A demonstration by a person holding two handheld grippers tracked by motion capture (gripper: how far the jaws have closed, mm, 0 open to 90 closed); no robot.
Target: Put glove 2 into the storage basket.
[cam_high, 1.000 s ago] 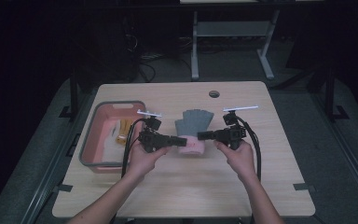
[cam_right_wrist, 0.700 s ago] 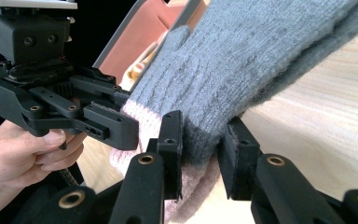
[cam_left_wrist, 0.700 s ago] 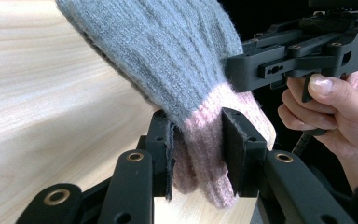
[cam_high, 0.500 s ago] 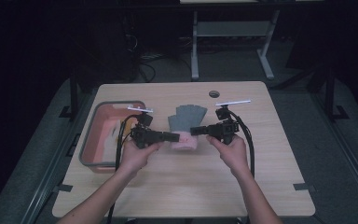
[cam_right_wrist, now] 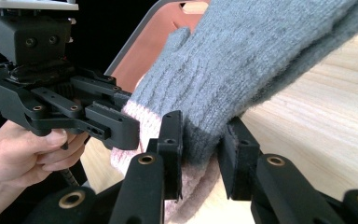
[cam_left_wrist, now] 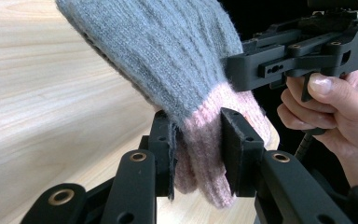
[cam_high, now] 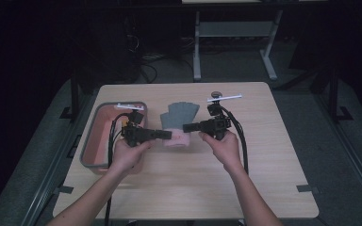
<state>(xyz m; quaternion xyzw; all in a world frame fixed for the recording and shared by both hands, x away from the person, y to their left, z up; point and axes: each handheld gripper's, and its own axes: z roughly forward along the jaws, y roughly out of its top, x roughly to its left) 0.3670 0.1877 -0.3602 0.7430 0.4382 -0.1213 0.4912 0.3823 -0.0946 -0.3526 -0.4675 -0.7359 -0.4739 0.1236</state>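
glove: fuzzy grey knit, pink ribbed cuff | left hand-held gripper: clamps cuff | right hand-held gripper: clamps cuff

A grey bin with a pink inside is sitting at the tabletop's left; a small dark disc is lying at the far edge.

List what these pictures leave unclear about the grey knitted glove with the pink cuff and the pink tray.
- Grey knitted glove with pink cuff: fingertips cut off by the top edge in the left gripper view.
- Pink cuff: in the high view, the left gripper and right gripper cover its sides.
- Pink tray with grey rim: contents unreadable in the high view; left hand and cable overlap it.
- Small dark round thing: too small to identify.
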